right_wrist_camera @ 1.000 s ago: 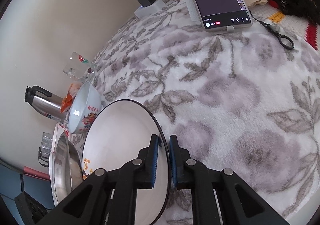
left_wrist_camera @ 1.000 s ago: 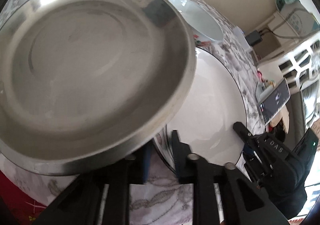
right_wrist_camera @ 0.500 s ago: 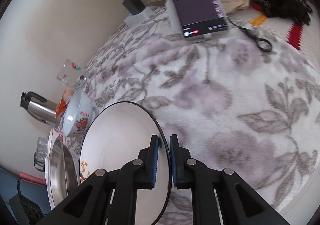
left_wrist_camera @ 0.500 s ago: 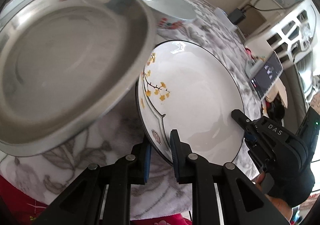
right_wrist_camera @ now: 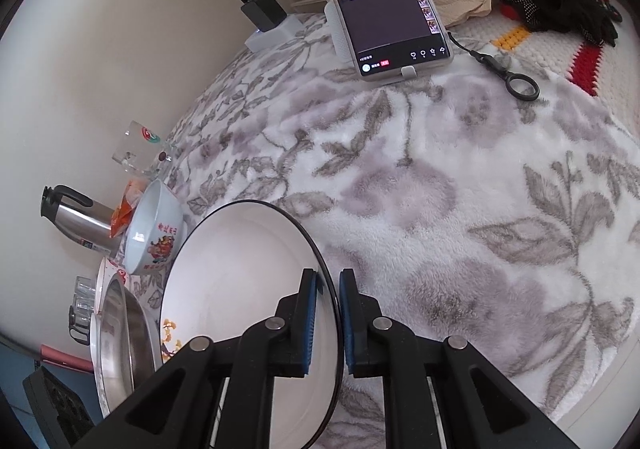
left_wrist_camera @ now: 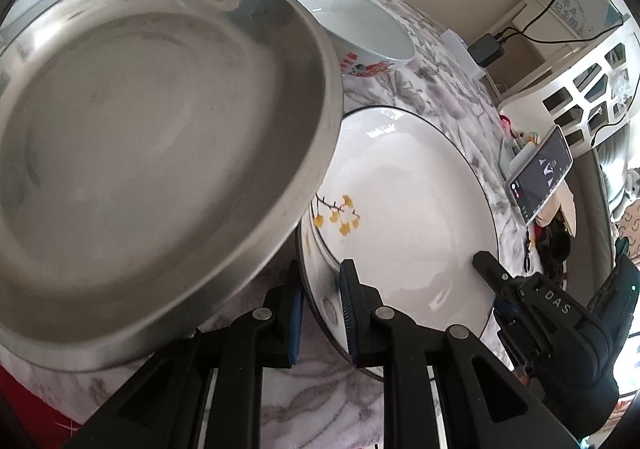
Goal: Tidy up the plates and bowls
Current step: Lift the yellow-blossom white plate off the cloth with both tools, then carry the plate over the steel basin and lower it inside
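The left gripper (left_wrist_camera: 320, 313) pinches the near rim of the white plate (left_wrist_camera: 408, 217), one blue-padded finger on each side; the right gripper (right_wrist_camera: 329, 317) clamps the opposite rim of the same plate (right_wrist_camera: 240, 289), so the plate sits between the two tools over the blanket (right_wrist_camera: 440, 209).

Only the left wrist view shows the steel pan (left_wrist_camera: 152, 137) in full, round, shallow and dull grey, filling the frame from 9 to 12 o'clock and overlapping the plate's left edge; whether it touches the plate I cannot tell; the right wrist view shows that pan (right_wrist_camera: 124, 333) edge-on at 8 o'clock. The right gripper (left_wrist_camera: 532, 301) appears at 4 o'clock in the left view.

Only the right view shows the metal kettle (right_wrist_camera: 76, 217) at 9 o'clock and the black key ring (right_wrist_camera: 520, 85) at 1 o'clock.

The plate is glossy, black-rimmed, with small yellow leaves painted on it; the bowl (left_wrist_camera: 356, 29) is white porcelain with red print; the blanket is fluffy, white with grey leaves; the phone (right_wrist_camera: 384, 5) stands propped, screen lit; a clear glass (right_wrist_camera: 140, 149) stands beyond the bowl.
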The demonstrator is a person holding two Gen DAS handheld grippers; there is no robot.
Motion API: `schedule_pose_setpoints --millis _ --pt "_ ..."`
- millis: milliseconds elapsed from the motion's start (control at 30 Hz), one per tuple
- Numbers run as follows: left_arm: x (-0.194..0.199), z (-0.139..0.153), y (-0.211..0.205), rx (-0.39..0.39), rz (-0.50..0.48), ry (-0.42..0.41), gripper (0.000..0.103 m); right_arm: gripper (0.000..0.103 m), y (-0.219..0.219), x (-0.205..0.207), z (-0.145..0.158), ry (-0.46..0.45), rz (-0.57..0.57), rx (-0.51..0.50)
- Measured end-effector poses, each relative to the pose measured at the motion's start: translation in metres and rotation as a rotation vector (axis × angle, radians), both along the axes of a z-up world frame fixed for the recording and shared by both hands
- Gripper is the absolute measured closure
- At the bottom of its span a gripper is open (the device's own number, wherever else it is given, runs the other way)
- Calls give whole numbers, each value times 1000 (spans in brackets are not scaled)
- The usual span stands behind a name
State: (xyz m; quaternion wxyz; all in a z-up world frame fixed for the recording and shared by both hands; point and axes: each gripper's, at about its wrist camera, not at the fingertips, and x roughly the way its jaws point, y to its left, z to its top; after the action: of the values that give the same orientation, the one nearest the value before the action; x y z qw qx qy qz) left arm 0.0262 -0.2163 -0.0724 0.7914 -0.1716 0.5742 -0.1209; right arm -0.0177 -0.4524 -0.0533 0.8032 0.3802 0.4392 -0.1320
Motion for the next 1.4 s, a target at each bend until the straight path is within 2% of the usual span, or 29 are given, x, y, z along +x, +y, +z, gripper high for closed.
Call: schedule_pose_setpoints --millis 300,467,600,800,900,1167,1400 --pt "-6 12 -7 73 -47 -60 85 90 -2 -3 1 -4 -6 -11" --pt "-11 26 -16 96 -88 -130 84 90 -5 -9 7 -9 -17 -29" --pt "-11 33 -18 88 -107 -150 83 90 -8 -13 4 -8 -31 -2" --pt "-12 37 -15 62 -115 -149 82 90 -8 -18 12 -26 -44 -21" --pt "-13 41 -17 43 -119 -155 82 90 -8 -23 24 -62 -53 -52" --pt "-20 68 -17 17 -141 -243 82 90 -1 -34 57 -169 -67 -122" --pt "-17 83 1 4 -138 -268 82 90 18 -33 71 -196 -40 -139"
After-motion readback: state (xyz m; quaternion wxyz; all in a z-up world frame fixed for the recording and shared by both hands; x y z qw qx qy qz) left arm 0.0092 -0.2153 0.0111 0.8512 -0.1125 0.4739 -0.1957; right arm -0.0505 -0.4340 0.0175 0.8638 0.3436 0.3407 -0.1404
